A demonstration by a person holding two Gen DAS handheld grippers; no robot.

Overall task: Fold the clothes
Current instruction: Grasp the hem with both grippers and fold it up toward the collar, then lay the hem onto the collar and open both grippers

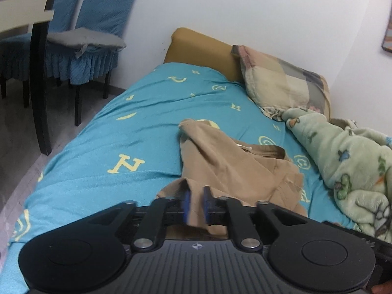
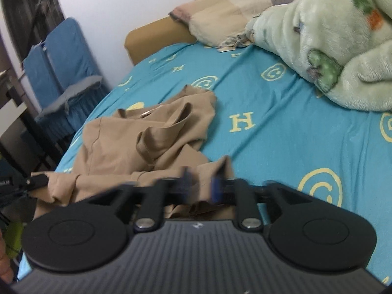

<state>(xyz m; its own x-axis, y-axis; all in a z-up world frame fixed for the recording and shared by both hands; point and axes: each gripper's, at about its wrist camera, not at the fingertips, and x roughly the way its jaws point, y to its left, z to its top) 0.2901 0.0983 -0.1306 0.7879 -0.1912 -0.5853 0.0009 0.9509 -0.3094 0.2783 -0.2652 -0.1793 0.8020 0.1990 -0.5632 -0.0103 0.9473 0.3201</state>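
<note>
Tan garment (image 1: 220,156): crumpled heap, near middle of bed (image 1: 103,132), on teal sheet with yellow letters and smileys. Soft, light, limp; likely to sag and slide on smooth sheet; best taken at hem corners or shoulder seams. Left claw (image 1: 196,204): blue pads narrowly apart, near edge of cloth between them, apparently pinched. Right claw (image 2: 202,186): wider gap, cloth fold between pads, grip uncertain through blur. Far right: plaid pillow (image 1: 281,83), green fleece blanket (image 1: 348,161). Far left: blue-covered chairs (image 1: 80,36), white wall (image 1: 245,5).
</note>
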